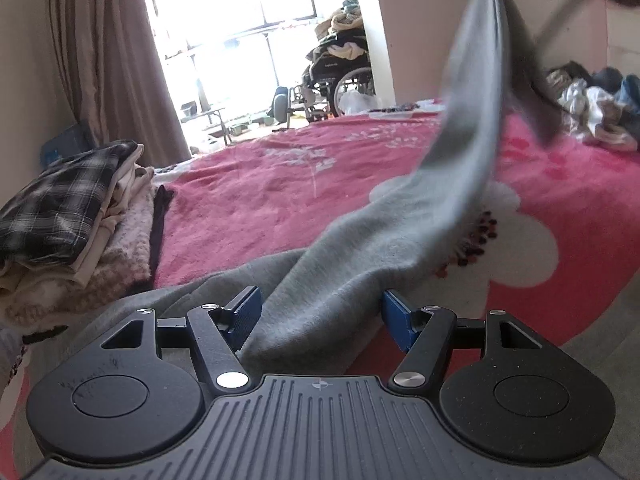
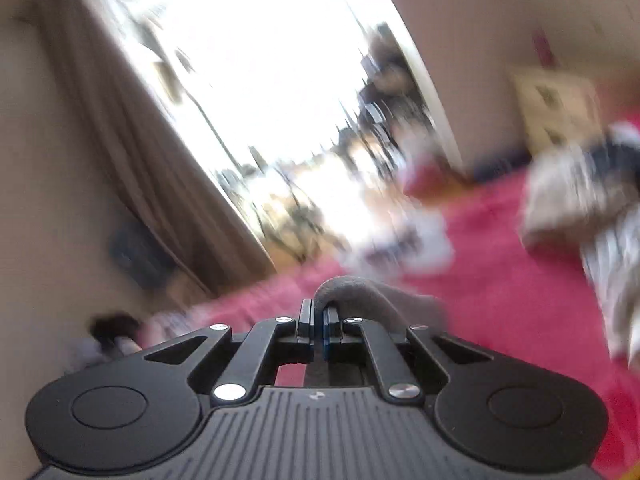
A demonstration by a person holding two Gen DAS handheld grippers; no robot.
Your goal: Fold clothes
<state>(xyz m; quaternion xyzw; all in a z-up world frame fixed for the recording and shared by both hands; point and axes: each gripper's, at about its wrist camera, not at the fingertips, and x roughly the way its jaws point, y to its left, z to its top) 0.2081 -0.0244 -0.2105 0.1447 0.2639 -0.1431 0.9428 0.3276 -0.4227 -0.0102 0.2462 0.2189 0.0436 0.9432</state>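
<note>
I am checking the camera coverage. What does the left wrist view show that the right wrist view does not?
Only the left wrist view: the folded pile, the wheelchair, and the left tool open, with the grey garment lying between its pads. Only the right wrist view: the right tool shut on a fold of that garment. Both: the pink blanket, curtain, bright window, unfolded clothes.

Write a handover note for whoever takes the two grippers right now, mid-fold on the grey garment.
Right gripper: shut on a fold of the grey garment, holding that end up in the air.
Left gripper: open, low over the near end of the garment; cloth lies between the fingers, not pinched.
The garment trails from the lifted end down onto the pink blanket.
Done: a folded stack sits at the left.
Left: this garment is not yet folded; an unsorted pile waits at the far right.
</note>
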